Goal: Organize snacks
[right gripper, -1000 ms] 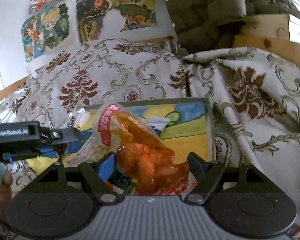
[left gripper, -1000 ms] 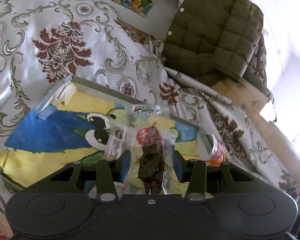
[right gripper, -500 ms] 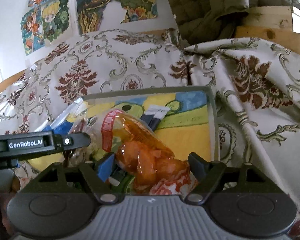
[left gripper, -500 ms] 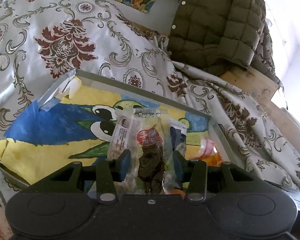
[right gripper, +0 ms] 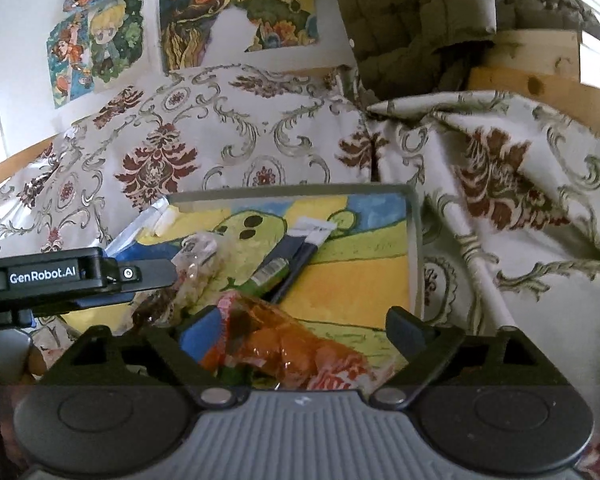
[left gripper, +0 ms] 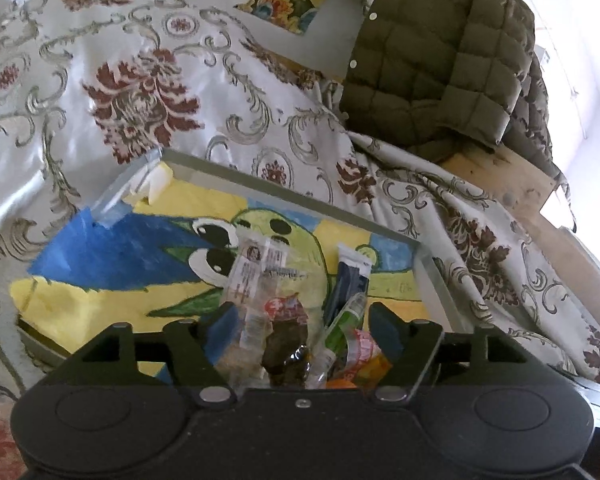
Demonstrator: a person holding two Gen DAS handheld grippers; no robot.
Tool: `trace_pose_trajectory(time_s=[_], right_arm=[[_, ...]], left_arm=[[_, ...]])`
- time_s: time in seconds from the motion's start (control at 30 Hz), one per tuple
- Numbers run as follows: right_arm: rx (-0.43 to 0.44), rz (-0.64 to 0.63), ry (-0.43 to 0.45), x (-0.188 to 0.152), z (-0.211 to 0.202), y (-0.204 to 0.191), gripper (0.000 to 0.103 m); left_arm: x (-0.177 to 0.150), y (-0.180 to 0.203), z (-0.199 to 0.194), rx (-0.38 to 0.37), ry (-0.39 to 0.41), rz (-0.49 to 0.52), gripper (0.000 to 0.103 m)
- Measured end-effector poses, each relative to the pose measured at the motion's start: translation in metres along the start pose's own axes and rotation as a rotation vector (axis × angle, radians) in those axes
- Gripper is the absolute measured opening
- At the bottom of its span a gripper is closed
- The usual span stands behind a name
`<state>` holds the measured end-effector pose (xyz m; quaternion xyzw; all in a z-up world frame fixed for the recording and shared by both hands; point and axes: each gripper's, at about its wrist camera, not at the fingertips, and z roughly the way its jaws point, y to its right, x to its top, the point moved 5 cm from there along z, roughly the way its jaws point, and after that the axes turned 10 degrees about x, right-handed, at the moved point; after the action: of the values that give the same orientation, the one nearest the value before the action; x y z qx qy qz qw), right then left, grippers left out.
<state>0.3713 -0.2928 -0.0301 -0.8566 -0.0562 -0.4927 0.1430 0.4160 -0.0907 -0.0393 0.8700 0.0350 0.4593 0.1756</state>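
Observation:
A shallow grey tray [left gripper: 284,190] lined with a yellow, blue and green drawing lies on the patterned cloth; it also shows in the right wrist view [right gripper: 414,248]. My left gripper [left gripper: 306,326] is open over the tray's near edge, with a clear packet of dark brown snack [left gripper: 286,344] lying between its fingers. A clear labelled packet [left gripper: 256,268], a dark blue packet [left gripper: 350,280] and a green packet [left gripper: 346,322] lie beside it. My right gripper [right gripper: 296,334] is open, with the orange packet [right gripper: 284,340] lying in the tray between its fingers.
A green quilted jacket [left gripper: 440,60] hangs at the back right over a wooden frame [left gripper: 512,176]. The patterned cloth [right gripper: 228,136] rises behind the tray and folds at its right. Drawings [right gripper: 112,40] hang on the wall. The left gripper's body [right gripper: 60,276] crosses the right view's left side.
Both grippers have lowered to the tray and opened wider. The dark snack packet and the orange packet now lie in the tray with the other packets.

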Motion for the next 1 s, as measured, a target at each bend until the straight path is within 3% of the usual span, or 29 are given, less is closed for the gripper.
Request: trace_pose_trajectory(time_s=[0.1, 0.27, 0.63, 1.0], right_arm=[[-0.015, -0.006, 0.024, 0.003, -0.009, -0.002, 0.099], [-0.04, -0.006, 0.073, 0.01, -0.029, -0.004, 0.102], [-0.07, -0.014, 0.169, 0.022, -0.09, -0.018, 0.103], [-0.048, 0.071, 0.192, -0.012, -0.151, -0.046, 0.103]], left_arm=[[0.006, 0.0, -0.015, 0.027, 0.059, 0.012, 0.095], [0.015, 0.006, -0.041, 0.054, 0.129, 0.051, 0.102], [0.011, 0.014, -0.114, 0.112, 0.263, 0.127, 0.102], [-0.037, -0.003, -0.182, 0.222, 0.211, 0.162, 0.102]])
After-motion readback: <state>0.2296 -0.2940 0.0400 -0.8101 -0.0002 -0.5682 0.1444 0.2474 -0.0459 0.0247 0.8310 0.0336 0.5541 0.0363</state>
